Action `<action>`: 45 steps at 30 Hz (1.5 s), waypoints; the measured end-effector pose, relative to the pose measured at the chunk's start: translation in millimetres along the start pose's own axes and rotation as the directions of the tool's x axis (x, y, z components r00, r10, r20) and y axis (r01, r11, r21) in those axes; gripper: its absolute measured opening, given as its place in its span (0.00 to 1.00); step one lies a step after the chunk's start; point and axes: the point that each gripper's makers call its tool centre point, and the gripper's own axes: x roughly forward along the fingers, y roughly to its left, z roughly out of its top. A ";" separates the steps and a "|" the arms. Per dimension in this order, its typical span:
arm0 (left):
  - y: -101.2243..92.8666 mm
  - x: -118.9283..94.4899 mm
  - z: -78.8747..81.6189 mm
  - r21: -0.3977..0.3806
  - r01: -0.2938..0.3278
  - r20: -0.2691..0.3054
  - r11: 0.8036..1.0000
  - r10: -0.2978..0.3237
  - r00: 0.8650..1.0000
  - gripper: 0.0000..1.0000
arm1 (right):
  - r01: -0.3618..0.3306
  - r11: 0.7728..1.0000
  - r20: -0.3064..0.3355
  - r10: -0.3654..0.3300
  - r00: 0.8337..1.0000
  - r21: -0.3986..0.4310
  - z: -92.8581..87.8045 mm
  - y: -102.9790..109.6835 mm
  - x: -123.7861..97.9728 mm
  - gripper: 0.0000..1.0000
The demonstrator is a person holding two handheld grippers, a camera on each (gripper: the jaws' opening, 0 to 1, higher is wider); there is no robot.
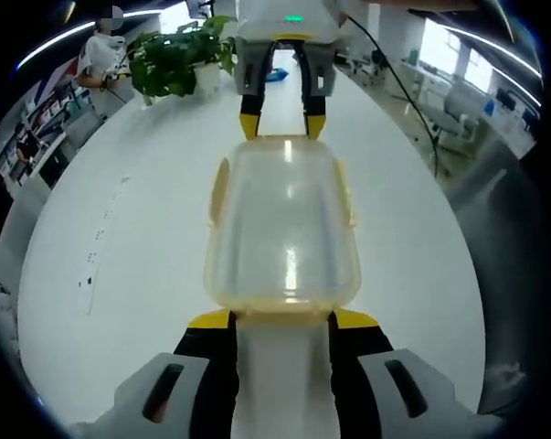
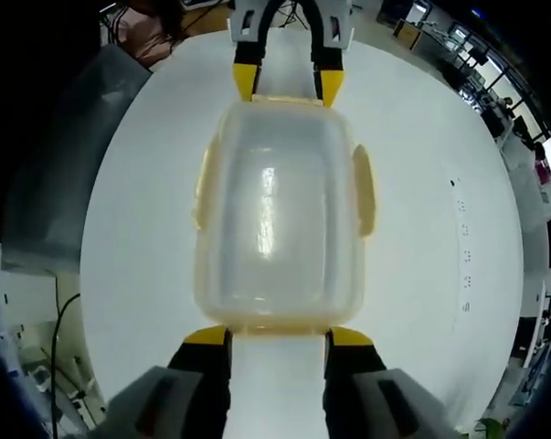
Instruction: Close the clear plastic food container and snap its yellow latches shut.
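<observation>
Opposed close views, shared container (image 1: 282, 229)

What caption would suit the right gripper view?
Two claws flank a lidded clear container on a white table.

A round white table (image 1: 120, 274) spreads under everything, its surface glossy with a few small dark marks off to one side. In the left gripper view, a leafy green potted plant (image 1: 176, 57) stands at the table's far edge, up and left of the claw tips. Beyond it a person (image 1: 101, 57) stands beside shelving. Bright windows (image 1: 458, 55) line the upper right, with desks below them and ceiling light strips curving overhead. In the right gripper view, a black cable (image 2: 60, 338) trails off the table at lower left, and office desks (image 2: 476, 64) crowd the upper right.
</observation>
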 end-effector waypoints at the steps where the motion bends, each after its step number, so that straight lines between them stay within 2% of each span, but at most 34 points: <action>1: -0.3 -0.1 0.2 -0.002 -0.001 0.000 1.000 0.001 1.000 0.36 | 0.007 1.000 -0.002 -0.007 1.000 -0.001 -0.4 0.3 1.1 0.38; 6: -3.7 -1.6 -3.0 -0.002 -0.002 -0.007 1.000 0.002 1.000 0.36 | 0.041 0.999 -0.005 -0.041 0.999 0.005 4.0 1.5 6.8 0.40; 15: -11.2 -11.9 -19.7 0.027 0.015 -0.003 1.000 -0.015 1.000 0.37 | 0.020 0.999 0.026 -0.020 0.999 0.027 21.2 10.6 9.8 0.41; 17: -11.4 -10.3 -28.0 0.040 0.018 -0.030 0.999 -0.017 0.999 0.37 | -0.004 0.999 0.063 0.001 0.998 0.047 30.7 13.3 10.6 0.41; 19: -13.8 -7.4 -37.9 0.069 0.020 -0.067 0.997 -0.015 0.998 0.38 | -0.002 0.999 0.052 0.000 0.999 0.037 36.8 14.4 12.3 0.41; 22: -15.9 -12.3 -43.2 0.043 0.025 -0.063 0.999 -0.022 0.998 0.39 | 0.000 1.000 0.040 -0.001 0.999 0.024 43.2 14.4 13.9 0.41; 25: -16.8 -16.3 -48.8 0.037 0.022 -0.052 0.999 -0.020 0.998 0.39 | -0.013 0.999 0.055 0.011 0.998 0.037 49.1 16.3 14.4 0.41; 29: -23.4 -22.7 -58.7 0.055 0.028 -0.067 0.998 -0.024 0.997 0.39 | -0.021 0.999 0.049 0.019 0.999 0.040 62.7 25.9 15.8 0.41; 33: -25.4 -28.9 -68.1 0.035 0.030 -0.053 0.999 -0.028 0.998 0.39 | -0.028 0.998 0.079 0.024 0.997 0.050 72.0 27.9 19.2 0.42; 39: -25.2 -34.4 -77.6 0.044 0.031 -0.071 0.999 -0.028 0.997 0.40 | -0.045 0.996 0.083 0.038 0.996 0.078 85.8 32.8 21.9 0.43; 45: -30.2 -39.1 -83.7 0.039 0.038 -0.070 0.999 -0.035 0.997 0.40 | -0.044 0.995 0.109 0.034 0.993 0.087 91.5 37.8 23.9 0.43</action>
